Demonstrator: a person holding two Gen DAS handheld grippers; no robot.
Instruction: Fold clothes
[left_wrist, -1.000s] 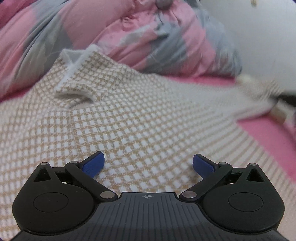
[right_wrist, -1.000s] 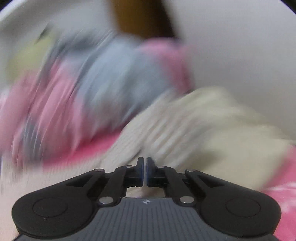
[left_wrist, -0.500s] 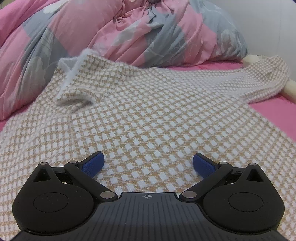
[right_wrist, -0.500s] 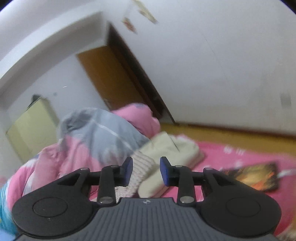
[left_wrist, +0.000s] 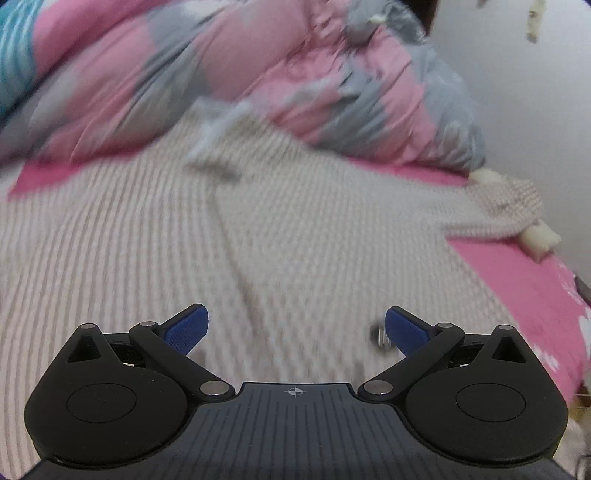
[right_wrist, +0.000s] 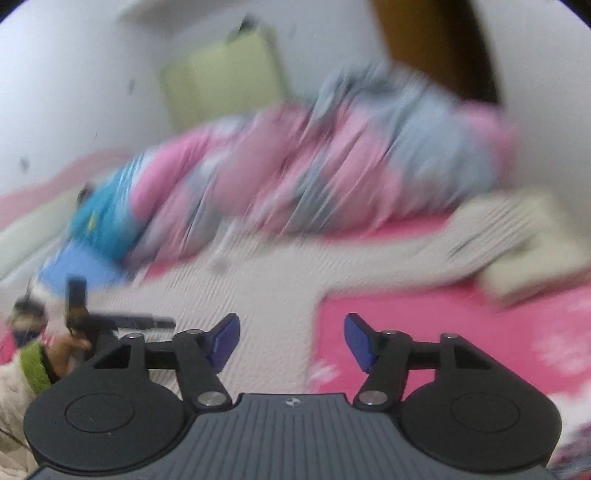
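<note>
A beige-and-white checked knit sweater (left_wrist: 258, 229) lies spread flat on the pink bed sheet (left_wrist: 517, 280), its collar towards the duvet and one sleeve stretched out to the right (left_wrist: 509, 206). My left gripper (left_wrist: 296, 328) hovers over the sweater's body, open, with nothing between its blue pads. In the right wrist view the sweater (right_wrist: 266, 280) is blurred, its sleeve (right_wrist: 443, 251) reaching right. My right gripper (right_wrist: 291, 341) is above the sweater's edge and the sheet; its jaws are opening and hold nothing.
A bunched pink-and-grey duvet (left_wrist: 258, 74) lies behind the sweater. A cream folded pillow or cloth (right_wrist: 532, 258) sits at the bed's right end. At the left of the right wrist view are a person's hand and green cuff (right_wrist: 37, 362) with the other gripper (right_wrist: 110, 325). White walls stand behind.
My right gripper went from shut to open and swung from facing the wall to over the bed. The left gripper drew back from the sweater, staying open. The sleeve lies stretched out.
</note>
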